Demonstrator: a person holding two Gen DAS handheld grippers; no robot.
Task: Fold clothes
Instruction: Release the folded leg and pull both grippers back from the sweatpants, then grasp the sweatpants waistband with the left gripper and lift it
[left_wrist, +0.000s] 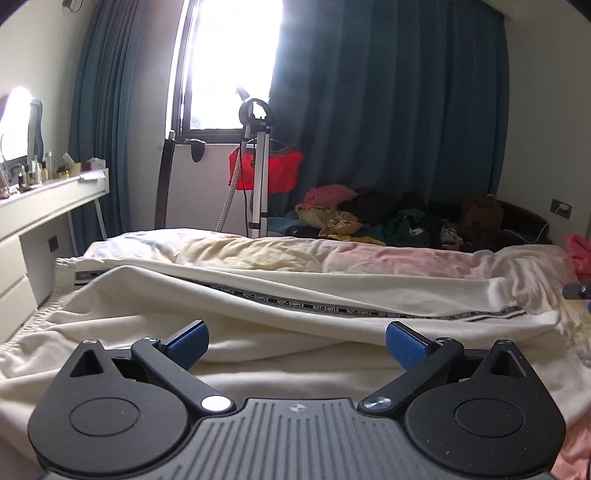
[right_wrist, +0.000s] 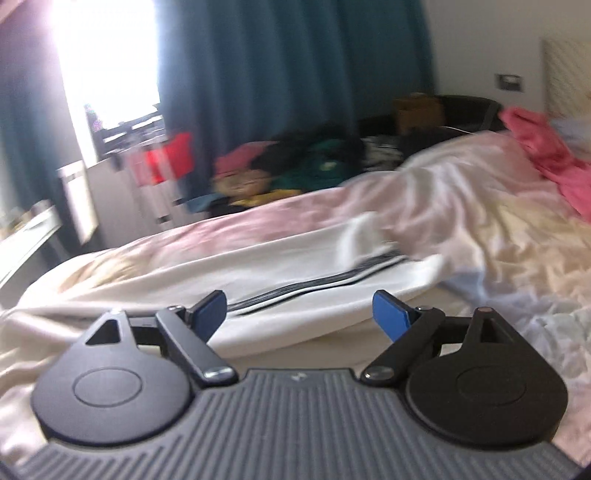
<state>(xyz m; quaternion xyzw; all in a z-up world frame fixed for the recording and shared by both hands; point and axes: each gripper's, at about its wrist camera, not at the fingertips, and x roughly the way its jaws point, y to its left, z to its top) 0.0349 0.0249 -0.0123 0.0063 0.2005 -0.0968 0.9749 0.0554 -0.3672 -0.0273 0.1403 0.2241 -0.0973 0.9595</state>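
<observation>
Cream-white trousers (left_wrist: 258, 288) with a black lettered side stripe (left_wrist: 332, 308) lie across the bed, legs folded one over the other, waistband at the left. My left gripper (left_wrist: 295, 345) is open and empty, low over the near edge of the trousers. The right wrist view is blurred; the same trousers (right_wrist: 295, 266) lie ahead with the striped leg end (right_wrist: 380, 258) toward the right. My right gripper (right_wrist: 299, 314) is open and empty just above the cloth. A part of the right gripper (left_wrist: 576, 290) shows at the right edge of the left wrist view.
The bed has a rumpled pink, yellow and white cover (left_wrist: 388, 258). A heap of mixed clothes (left_wrist: 369, 218) lies behind the bed. Pink cloth (right_wrist: 546, 151) lies at the bed's right. A garment steamer stand (left_wrist: 258, 166), a white dresser (left_wrist: 44, 206) and teal curtains (left_wrist: 388, 110) stand around.
</observation>
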